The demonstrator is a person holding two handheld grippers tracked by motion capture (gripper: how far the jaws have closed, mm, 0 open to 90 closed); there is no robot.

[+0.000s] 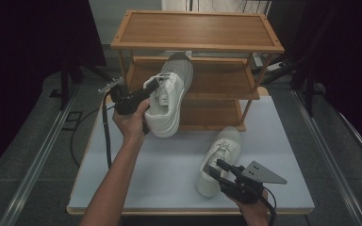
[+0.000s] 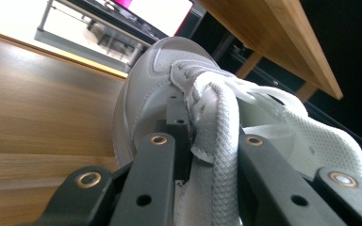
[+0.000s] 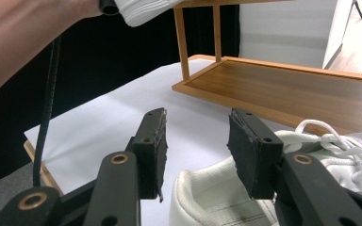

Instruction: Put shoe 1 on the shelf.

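Jaws, left: left gripper is clamped down on the laces and tongue of the raised sneaker; in the left gripper view the lace is pinched right between the two black jaws.
Jaws, right: right gripper is spread wide with nothing between the pads, hanging just over the heel opening of the second sneaker.
Where the shoes are: raised sneaker is off the desk, toe pointing into the middle shelf of the wooden shoe rack, heel hanging out front. Second sneaker lies on the desk near the front right, toe aimed at the rack's bottom shelf.
Step in hand: looks to me like shoe one is mid-way onto the middle shelf, with shoe two queued up for a grab.
Next move: I'd guess push the raised sneaker further in until the sole sits flat on the shelf, then let go. The right one needs to drop onto the heel collar and close.
In the way: top shelf sits low over the middle one, so not much headroom for the toe. Rack uprights at the right side are close too.
Other stuff: cable trails off the left gripper along the desk's left edge; dark curtains around the setup.
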